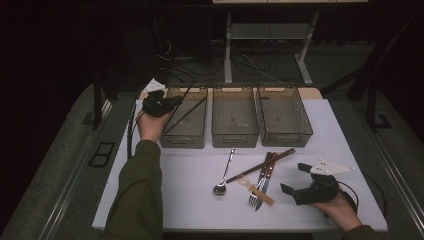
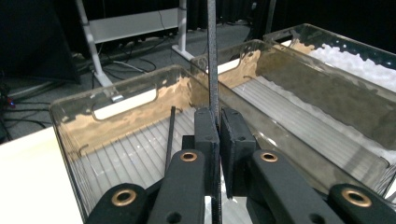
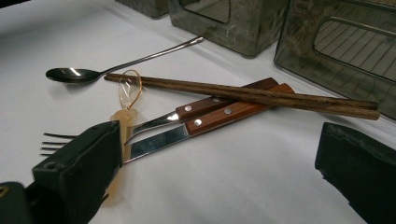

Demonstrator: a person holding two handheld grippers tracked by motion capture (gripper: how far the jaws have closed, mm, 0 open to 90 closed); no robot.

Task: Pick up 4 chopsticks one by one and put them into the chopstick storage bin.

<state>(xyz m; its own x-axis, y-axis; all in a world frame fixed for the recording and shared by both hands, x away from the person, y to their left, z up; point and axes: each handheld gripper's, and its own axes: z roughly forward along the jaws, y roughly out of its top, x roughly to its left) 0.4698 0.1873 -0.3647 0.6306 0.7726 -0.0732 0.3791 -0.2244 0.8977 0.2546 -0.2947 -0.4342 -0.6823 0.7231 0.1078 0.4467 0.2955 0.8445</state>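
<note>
My left gripper (image 1: 172,104) (image 2: 219,126) hovers over the left clear bin (image 1: 183,136) (image 2: 116,100) and is shut on a thin black chopstick (image 2: 212,56), which stands upright between the pads. A second black chopstick (image 2: 170,135) lies inside that bin. My right gripper (image 1: 294,178) (image 3: 217,177) rests open near the table's front right, with nothing between its jaws. Just ahead of it lie a pair of wooden chopsticks (image 1: 262,164) (image 3: 243,95), a wood-handled fork (image 1: 256,192) (image 3: 154,122) and knife (image 3: 219,116), a pale plastic utensil (image 3: 122,122) and a metal spoon (image 1: 225,175) (image 3: 74,74).
Three clear bins stand in a row at the back of the white table (image 1: 200,200); the middle bin (image 1: 235,136) and right bin (image 1: 286,136) look empty. Cables and a desk frame (image 1: 227,50) lie on the dark floor beyond.
</note>
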